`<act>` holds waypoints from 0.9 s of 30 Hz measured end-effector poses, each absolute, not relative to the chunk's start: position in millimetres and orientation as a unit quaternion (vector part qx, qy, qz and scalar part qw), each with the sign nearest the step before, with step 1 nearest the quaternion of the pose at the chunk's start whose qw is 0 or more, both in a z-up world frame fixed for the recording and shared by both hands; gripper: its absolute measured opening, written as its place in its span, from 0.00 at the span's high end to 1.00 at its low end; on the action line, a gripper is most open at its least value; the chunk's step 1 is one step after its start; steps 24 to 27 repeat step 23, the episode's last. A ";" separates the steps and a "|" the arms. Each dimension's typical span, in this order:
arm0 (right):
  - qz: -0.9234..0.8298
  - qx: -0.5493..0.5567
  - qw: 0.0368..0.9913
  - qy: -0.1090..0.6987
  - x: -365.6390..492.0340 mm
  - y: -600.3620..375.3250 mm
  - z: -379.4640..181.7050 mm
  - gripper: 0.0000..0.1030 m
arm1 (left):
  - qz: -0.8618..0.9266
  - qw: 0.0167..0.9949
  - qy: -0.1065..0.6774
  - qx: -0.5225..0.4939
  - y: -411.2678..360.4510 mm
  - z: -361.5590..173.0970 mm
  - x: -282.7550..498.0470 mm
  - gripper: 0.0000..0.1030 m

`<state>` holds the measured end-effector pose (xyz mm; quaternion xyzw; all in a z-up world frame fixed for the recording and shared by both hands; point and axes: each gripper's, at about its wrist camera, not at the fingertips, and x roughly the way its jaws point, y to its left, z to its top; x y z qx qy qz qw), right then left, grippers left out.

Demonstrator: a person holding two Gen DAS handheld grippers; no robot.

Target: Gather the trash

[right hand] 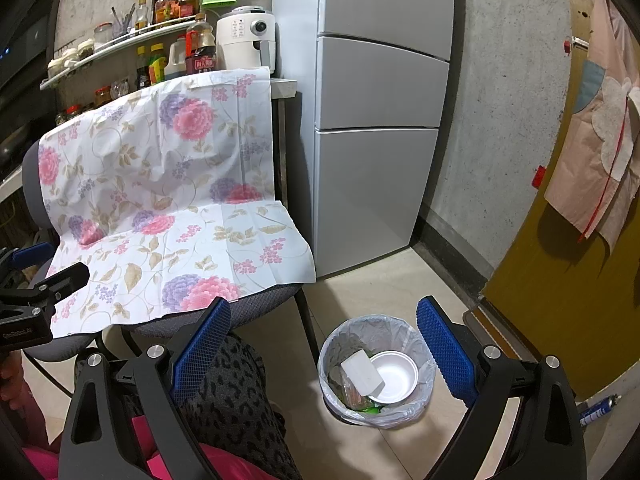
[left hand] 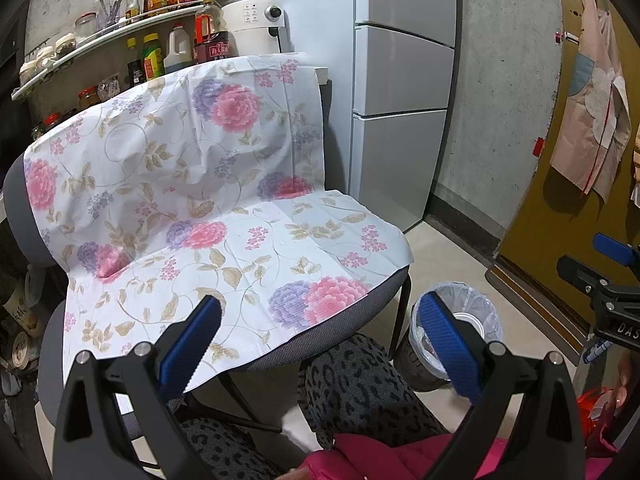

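A small trash bin [right hand: 376,372] with a clear plastic liner stands on the floor to the right of the chair. Inside lie a white bowl [right hand: 394,376], a white box [right hand: 362,372] and some green and orange wrappers. The bin also shows in the left wrist view [left hand: 476,316], partly behind a blue pad. My right gripper [right hand: 324,354] is open and empty, held above the bin and the person's knee. My left gripper [left hand: 320,348] is open and empty over the chair's front edge. No trash shows on the floral cloth [left hand: 208,208] that covers the chair.
A grey fridge [right hand: 380,112] stands behind the chair. Shelves with bottles and jars [left hand: 160,40] and a white air fryer [left hand: 260,20] are at the back left. A brown door [right hand: 560,280] is at the right. A spray can [right hand: 598,406] lies on the floor.
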<state>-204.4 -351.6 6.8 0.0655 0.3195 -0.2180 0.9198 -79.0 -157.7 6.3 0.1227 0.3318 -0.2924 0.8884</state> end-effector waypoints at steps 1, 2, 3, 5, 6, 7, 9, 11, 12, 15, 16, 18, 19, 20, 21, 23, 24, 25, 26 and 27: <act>-0.218 0.065 0.920 0.320 -204.2 -352.1 7.4 0.10 | -0.293 0.888 0.332 0.122 -157.5 6.2 -79.3 0.06; -0.217 0.065 0.920 0.320 -204.1 -352.1 7.5 0.10 | -0.293 0.888 0.332 0.123 -157.8 6.2 -79.5 0.06; -0.218 0.065 0.920 0.320 -204.1 -352.0 7.5 0.10 | -0.293 0.888 0.332 0.123 -158.0 6.3 -79.8 0.06; -0.218 0.065 0.920 0.320 -204.0 -351.8 7.5 0.10 | -0.293 0.888 0.332 0.122 -158.3 6.3 -80.3 0.06; -0.218 0.065 0.920 0.320 -204.0 -351.5 7.4 0.10 | -0.293 0.888 0.331 0.122 -158.4 6.0 -80.7 0.06; -0.218 0.065 0.919 0.321 -204.0 -352.2 6.3 0.10 | -0.293 0.889 0.332 0.122 -158.7 6.0 -81.1 0.06; -0.218 0.065 0.919 0.321 -204.8 -352.8 5.6 0.10 | -0.292 0.889 0.332 0.122 -158.8 6.0 -81.3 0.06; -0.218 0.065 0.919 0.321 -204.6 -353.7 5.7 0.10 | -0.292 0.889 0.330 0.123 -158.9 6.0 -81.4 0.06; -0.218 0.065 0.919 0.321 -205.1 -353.6 5.0 0.10 | -0.292 0.890 0.328 0.123 -159.0 6.4 -81.6 0.06; -0.217 0.065 0.920 0.321 -205.4 -355.0 4.8 0.10 | -0.300 0.891 0.320 0.114 -159.4 7.8 -81.0 0.06; -0.216 0.066 0.920 0.321 -204.9 -355.7 3.1 0.10 | -0.304 0.890 0.324 0.106 -159.2 6.9 -77.9 0.06; -0.215 0.070 0.919 0.323 -204.2 -356.2 2.1 0.10 | -0.300 0.886 0.339 0.102 -160.0 1.4 -67.7 0.06; -0.210 0.072 0.919 0.326 -201.5 -358.0 -0.8 0.10 | -0.296 0.885 0.345 0.100 -158.9 -2.2 -62.9 0.06; -0.203 0.074 0.919 0.331 -196.9 -359.6 -5.1 0.09 | -0.291 0.884 0.353 0.097 -157.5 -7.6 -56.3 0.06; -0.198 0.077 0.917 0.337 -190.7 -361.8 -9.2 0.09 | -0.284 0.882 0.365 0.095 -155.4 -15.6 -47.6 0.06; -0.174 0.085 0.914 0.357 -169.3 -365.3 -26.1 0.09 | -0.273 0.875 0.391 0.089 -148.5 -35.0 -29.3 0.06; -0.174 0.085 0.914 0.357 -169.3 -365.3 -26.1 0.09 | -0.273 0.875 0.391 0.089 -148.5 -35.0 -29.3 0.06; -0.174 0.085 0.914 0.357 -169.3 -365.3 -26.1 0.09 | -0.273 0.875 0.391 0.089 -148.5 -35.0 -29.3 0.06; -0.174 0.085 0.914 0.357 -169.3 -365.3 -26.1 0.09 | -0.273 0.875 0.391 0.089 -148.5 -35.0 -29.3 0.06; -0.174 0.085 0.914 0.357 -169.3 -365.3 -26.1 0.09 | -0.273 0.875 0.391 0.089 -148.5 -35.0 -29.3 0.06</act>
